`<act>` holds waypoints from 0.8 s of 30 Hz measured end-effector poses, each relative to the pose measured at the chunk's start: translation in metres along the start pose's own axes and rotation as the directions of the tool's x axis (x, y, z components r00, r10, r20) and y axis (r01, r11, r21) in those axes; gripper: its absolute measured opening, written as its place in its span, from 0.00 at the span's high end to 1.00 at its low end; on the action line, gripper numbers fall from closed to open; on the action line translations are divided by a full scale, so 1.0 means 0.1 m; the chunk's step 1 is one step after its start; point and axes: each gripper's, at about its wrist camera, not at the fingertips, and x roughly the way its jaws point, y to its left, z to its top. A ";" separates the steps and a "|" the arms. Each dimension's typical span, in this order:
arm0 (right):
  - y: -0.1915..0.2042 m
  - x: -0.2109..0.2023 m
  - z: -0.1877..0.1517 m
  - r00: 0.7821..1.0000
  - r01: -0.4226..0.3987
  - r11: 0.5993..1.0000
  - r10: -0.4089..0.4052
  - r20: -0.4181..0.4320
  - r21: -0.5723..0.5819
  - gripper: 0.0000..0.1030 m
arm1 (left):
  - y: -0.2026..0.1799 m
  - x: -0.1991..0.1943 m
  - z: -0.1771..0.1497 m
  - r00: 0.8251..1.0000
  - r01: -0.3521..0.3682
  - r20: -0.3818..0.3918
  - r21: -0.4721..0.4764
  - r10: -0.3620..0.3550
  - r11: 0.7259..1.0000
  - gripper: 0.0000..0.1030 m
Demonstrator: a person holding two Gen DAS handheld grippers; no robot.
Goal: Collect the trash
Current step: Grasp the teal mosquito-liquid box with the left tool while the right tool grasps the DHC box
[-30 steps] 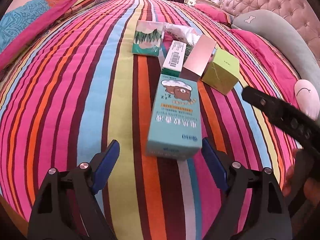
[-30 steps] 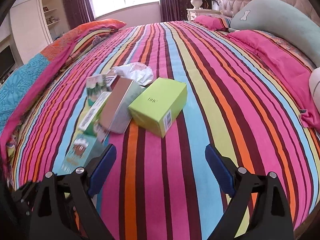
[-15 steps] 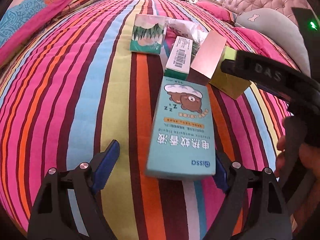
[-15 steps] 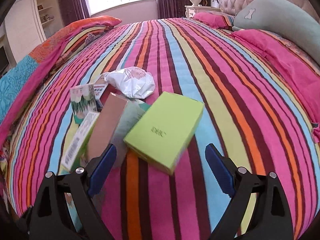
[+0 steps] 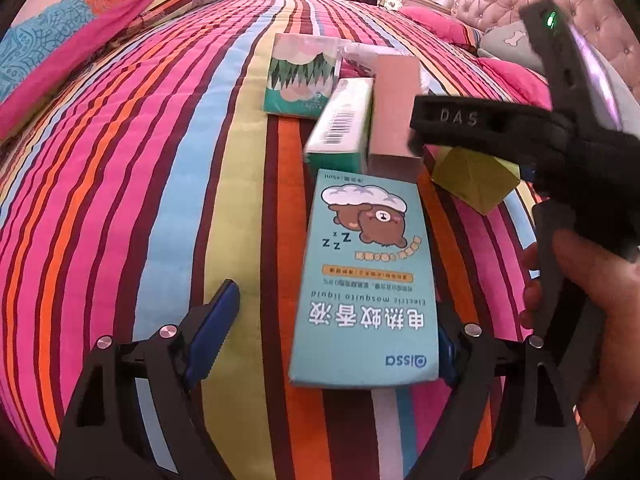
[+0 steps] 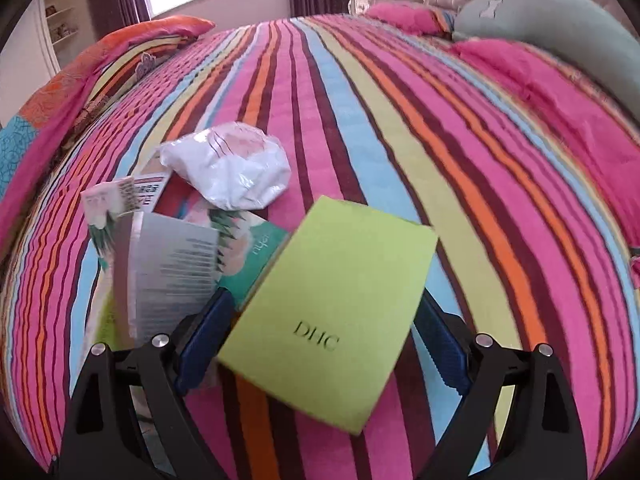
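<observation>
Left gripper (image 5: 332,330) is spread wide with the light blue mosquito-liquid box (image 5: 366,284) lying flat on the striped bedspread (image 5: 140,160) between its fingers. The box's near end sits against the right finger; the left finger is well clear, so nothing's pinched. Just past the far end of that box are a green barcode box (image 5: 342,124) and a pinkish box (image 5: 394,108) side by side, with a green-and-white pack (image 5: 302,76) beyond them.

Right gripper (image 6: 320,338) is also wide open, straddling the near end of the lime green DHC box (image 6: 332,304), no clamp on it. Off its left finger is a silvery box (image 6: 172,268), and farther out a crumpled white wrapper (image 6: 232,164). A hand (image 5: 580,300) holds the right tool.
</observation>
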 end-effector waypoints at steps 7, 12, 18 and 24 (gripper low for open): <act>-0.11 -0.08 -0.04 0.998 -0.055 0.998 0.055 -0.008 -0.034 0.36 | 0.04 -0.01 0.01 1.000 0.015 0.004 -0.001 -0.015 1.000 0.51; -0.25 -0.22 -0.16 0.996 -0.087 0.996 0.087 -0.009 -0.019 0.40 | 0.10 -0.06 0.00 1.000 0.028 0.005 -0.030 -0.028 0.999 0.51; -0.52 -0.51 -0.32 0.987 -0.162 0.985 0.162 0.014 0.064 0.40 | 0.22 -0.20 -0.05 0.999 0.029 0.018 -0.061 -0.028 0.998 0.51; -0.65 -0.89 -0.45 0.979 -0.199 0.977 0.195 0.059 0.071 0.40 | 0.30 -0.42 -0.13 0.999 0.029 0.035 -0.071 -0.026 0.997 0.51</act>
